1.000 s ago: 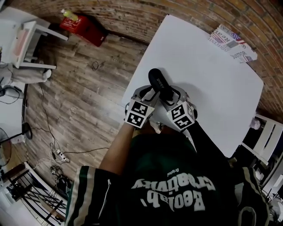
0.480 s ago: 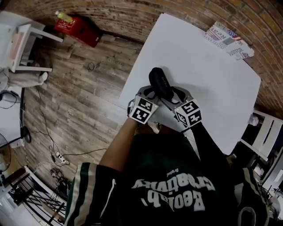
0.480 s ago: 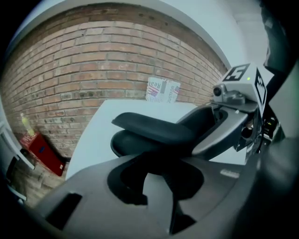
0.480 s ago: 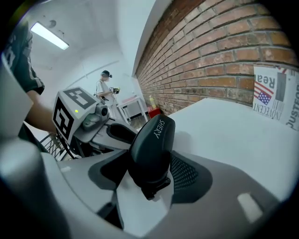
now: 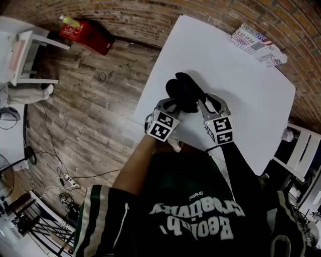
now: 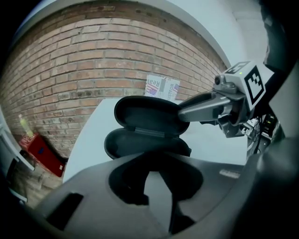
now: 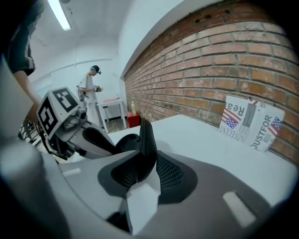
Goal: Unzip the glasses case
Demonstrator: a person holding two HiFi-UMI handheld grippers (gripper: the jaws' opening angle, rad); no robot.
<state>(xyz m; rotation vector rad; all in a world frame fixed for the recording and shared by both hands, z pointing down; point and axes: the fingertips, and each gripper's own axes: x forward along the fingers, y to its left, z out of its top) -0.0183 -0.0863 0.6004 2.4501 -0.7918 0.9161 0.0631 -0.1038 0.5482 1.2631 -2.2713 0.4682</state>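
The glasses case [image 5: 183, 93] is lying open on the white surface [image 5: 241, 85], close to its 7 o'clock edge and straight out at 12 o'clock from the person's chest in the head view. Its lid [image 6: 147, 114] is standing raised above the lower shell [image 6: 140, 144].

The left gripper [image 5: 169, 106] is reaching in from 7 o'clock. Its fingers have just been closing and are sitting narrow, pinching the near end of the lower shell. The right gripper [image 5: 204, 103] is coming in from 5 o'clock. Its fingers have also just been closing and are clamping the thin edge of the lid between them.

At the surface's 1 o'clock corner a printed box [image 5: 258, 42] with a flag design is standing by the brick wall [image 5: 150, 12]. On the wooden floor [image 5: 90, 110], at 10 o'clock, a red box [image 5: 89, 34] is sitting against that wall with a yellow-green bottle [image 5: 70, 21] at it. A white stand [image 5: 30, 50] is showing at 9 o'clock, and cables [image 5: 65, 178] are trailing at 8 o'clock. In the right gripper view a person [image 7: 91, 86] is standing far off.
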